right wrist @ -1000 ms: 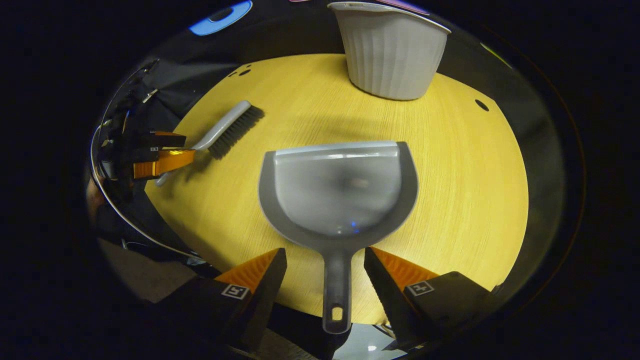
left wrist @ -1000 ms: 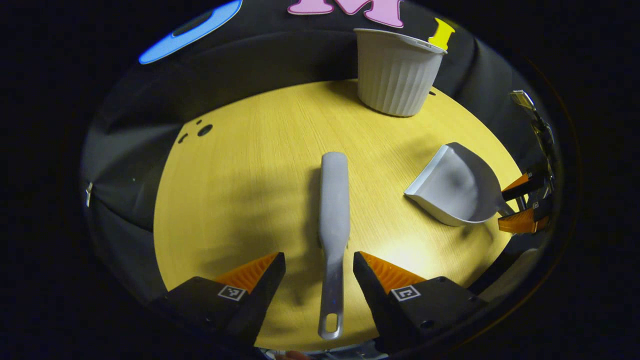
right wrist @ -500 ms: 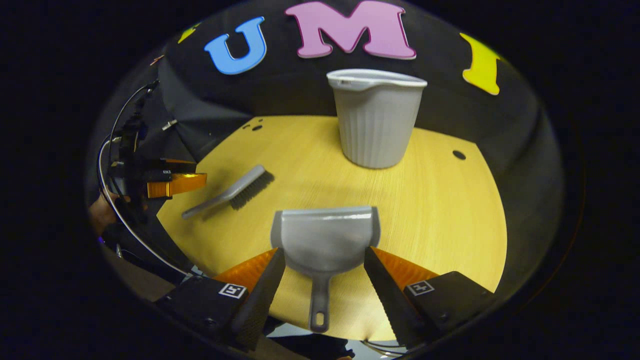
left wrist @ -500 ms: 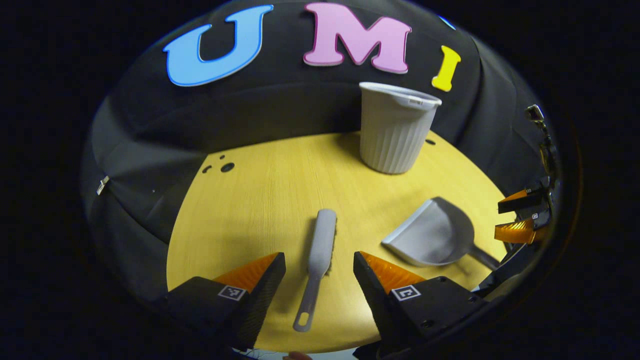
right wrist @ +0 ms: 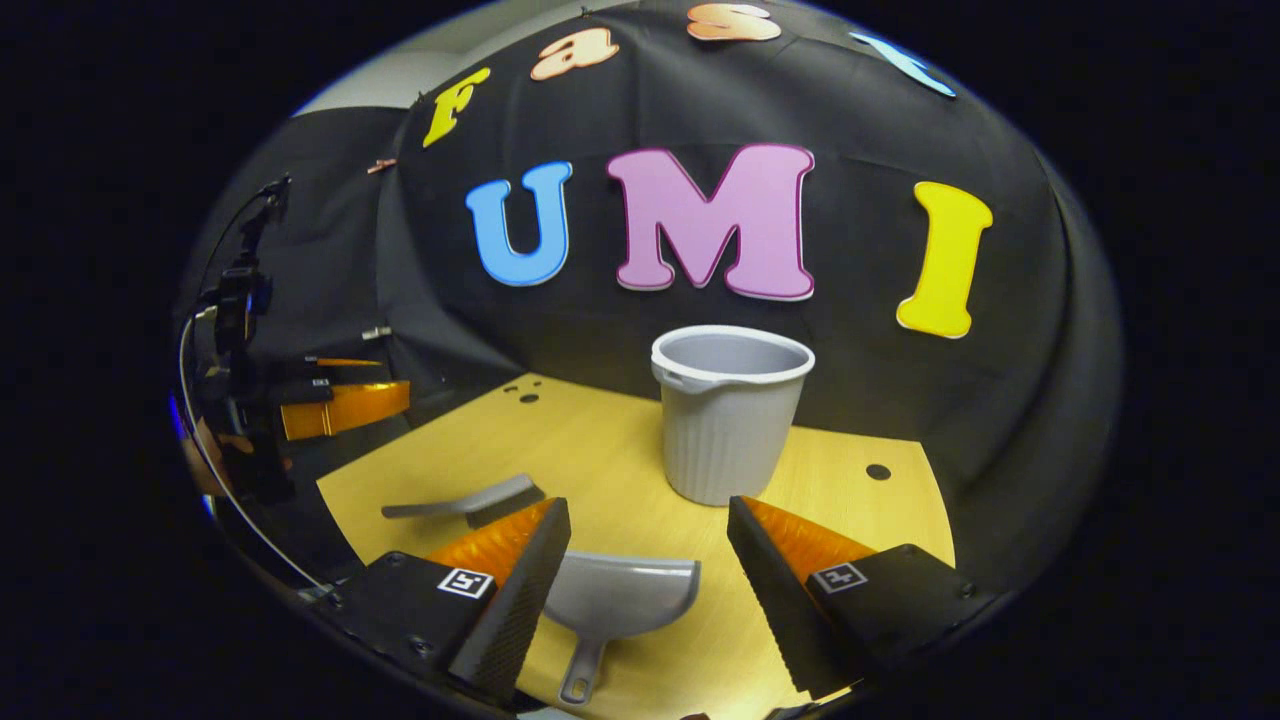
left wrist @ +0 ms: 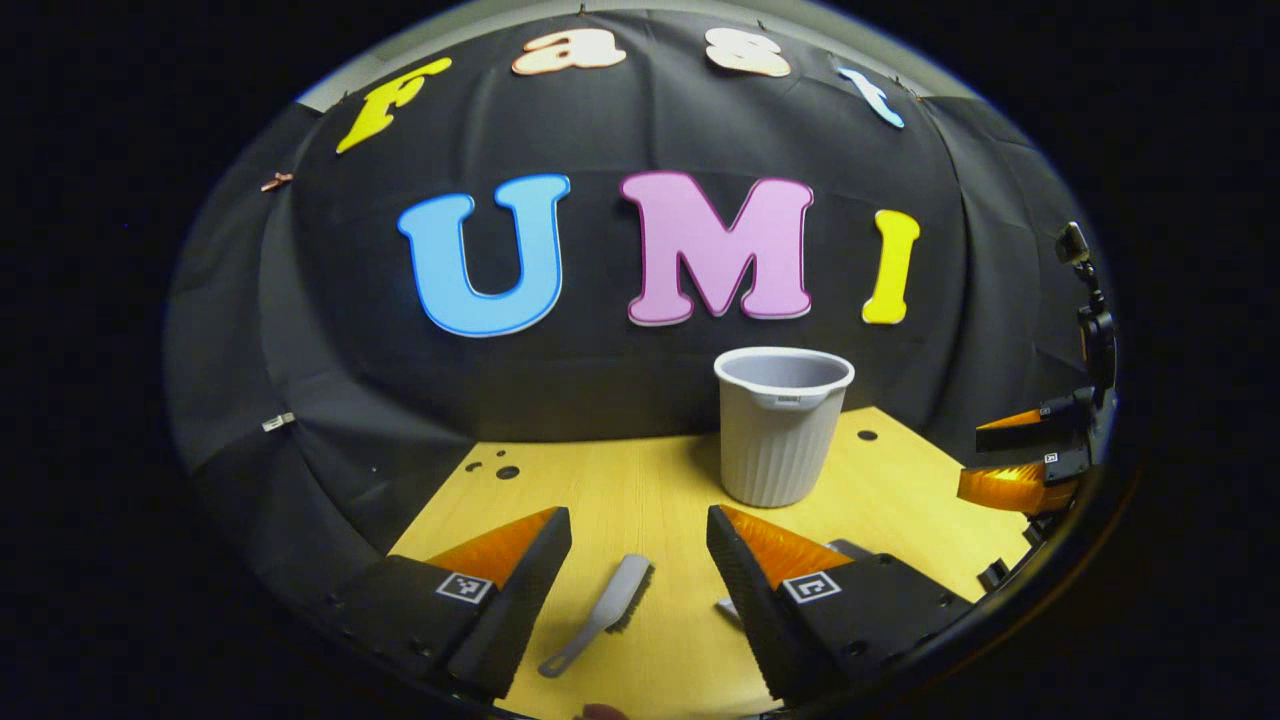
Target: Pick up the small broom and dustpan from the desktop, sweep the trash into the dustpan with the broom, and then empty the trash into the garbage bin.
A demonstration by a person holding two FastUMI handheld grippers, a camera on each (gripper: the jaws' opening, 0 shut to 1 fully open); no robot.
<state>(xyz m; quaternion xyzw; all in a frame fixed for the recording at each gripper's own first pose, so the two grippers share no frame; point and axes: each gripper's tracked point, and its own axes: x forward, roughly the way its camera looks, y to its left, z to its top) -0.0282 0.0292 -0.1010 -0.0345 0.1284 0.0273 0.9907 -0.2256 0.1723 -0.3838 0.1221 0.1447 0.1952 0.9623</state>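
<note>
In the left gripper view, the left gripper (left wrist: 638, 545) hangs above the near part of the yellow desktop (left wrist: 660, 490) with its two orange-faced fingers spread wide and nothing between them. One small grey broom (left wrist: 600, 612) lies flat on the desktop on the near side of the bin, seen through the gap between the fingers, its handle end pointing toward the near edge and its bristles facing right. In the right gripper view, the right gripper (right wrist: 648, 540) is likewise wide open and holds nothing, raised clear of the desktop (right wrist: 600, 440). One grey dustpan (right wrist: 615, 598) lies on the desktop in front of the bin, its open mouth toward the bin and its handle toward the near edge, partly hidden behind the left-hand finger of this gripper. One ribbed white garbage bin (right wrist: 728, 412) stands upright toward the back of the desktop, close to the black cloth wall, and well apart from both broom and dustpan; what it holds cannot be told. In this same view the broom (right wrist: 470, 499) lies to the left of the bin and nearer the camera, and beyond it, past the desktop's left edge, the left gripper (right wrist: 335, 395) shows with its fingers apart. In the left gripper view the bin (left wrist: 781, 424) stands right of centre, and further right of it the right gripper (left wrist: 1020, 455) hangs open beside the desktop's right edge.
</note>
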